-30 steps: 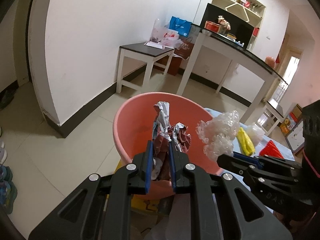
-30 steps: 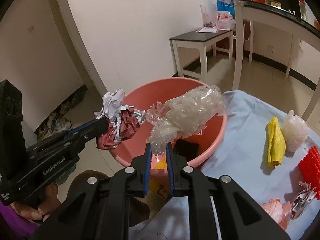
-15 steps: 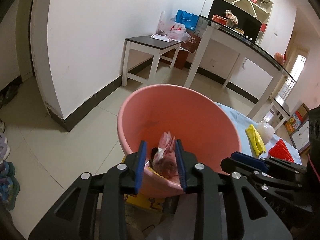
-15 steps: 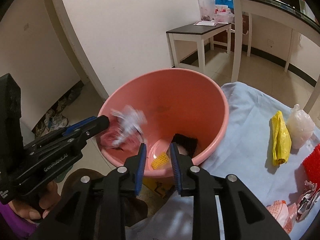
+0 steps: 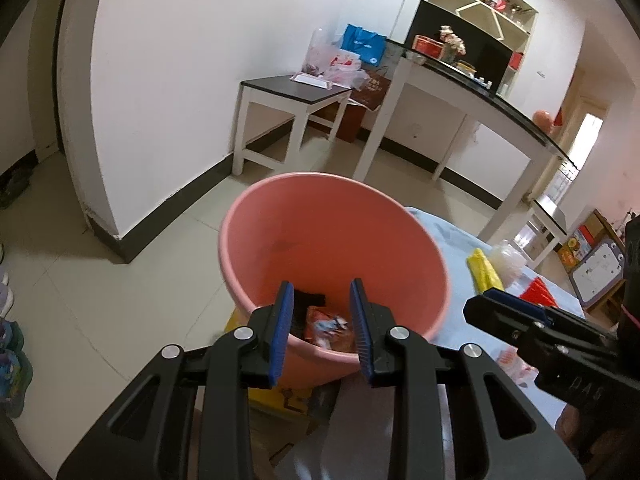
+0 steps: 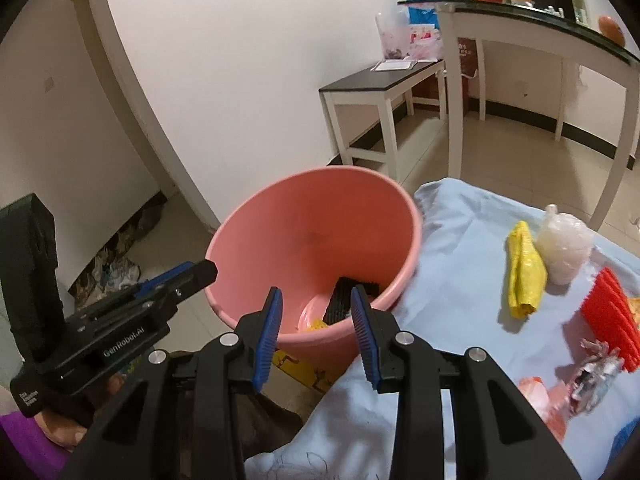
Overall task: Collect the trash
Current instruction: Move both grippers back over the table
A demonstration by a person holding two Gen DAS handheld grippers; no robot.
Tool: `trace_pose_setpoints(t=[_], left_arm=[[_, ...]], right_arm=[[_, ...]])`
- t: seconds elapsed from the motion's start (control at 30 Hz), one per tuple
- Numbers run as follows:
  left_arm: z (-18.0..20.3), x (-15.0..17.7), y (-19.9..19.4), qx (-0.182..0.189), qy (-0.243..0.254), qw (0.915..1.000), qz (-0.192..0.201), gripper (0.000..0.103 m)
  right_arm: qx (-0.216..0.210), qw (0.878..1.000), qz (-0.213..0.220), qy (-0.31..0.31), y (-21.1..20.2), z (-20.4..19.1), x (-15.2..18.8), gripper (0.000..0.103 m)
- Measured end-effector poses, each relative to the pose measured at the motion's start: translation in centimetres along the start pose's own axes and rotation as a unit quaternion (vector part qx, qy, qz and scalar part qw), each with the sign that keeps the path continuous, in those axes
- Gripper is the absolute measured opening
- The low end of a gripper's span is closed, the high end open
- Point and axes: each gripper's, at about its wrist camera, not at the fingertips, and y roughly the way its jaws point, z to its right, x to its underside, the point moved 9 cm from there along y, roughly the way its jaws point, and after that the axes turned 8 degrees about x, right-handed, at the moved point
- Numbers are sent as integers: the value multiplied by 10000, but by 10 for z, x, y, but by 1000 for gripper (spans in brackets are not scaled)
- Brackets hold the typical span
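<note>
Pink bucket [image 5: 280,240] | trash [image 5: 328,326] inside, seemingly below left gripper [image 5: 322,334] | empty, parted

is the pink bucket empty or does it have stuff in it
Not empty. The pink bucket holds a black piece, a yellow bit and a crumpled wrapper at its bottom.

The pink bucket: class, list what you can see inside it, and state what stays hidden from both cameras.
Inside the pink bucket: a black brush-like piece, something yellow and a crumpled reddish wrapper. The near wall and both grippers cover the rest of the bottom.
</note>
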Motion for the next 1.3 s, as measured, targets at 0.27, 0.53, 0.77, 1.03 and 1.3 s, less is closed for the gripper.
trace_pose_setpoints(t=[0.27,0.53,0.77,1.03,1.3], left_arm=[[37,4,-12,288,339,9990,38,29],[77,13,-13,584,700,9958,-96,29],[109,25,-4,854,1005,9906,-349,29],[150,46,14,1235,1396,9797,-745,29],[191,67,37,1479,1658,9684,-1134,29]], right_arm=[[369,9988,283,180,-43,27,6,36],[879,9928,428,697,-84,85,23,36],[1404,9819,565,1135,-116,144,43,37],[1784,9692,579,1596,-140,200,71,40],[1766,9687,478,1677,-139,213,88,41]])
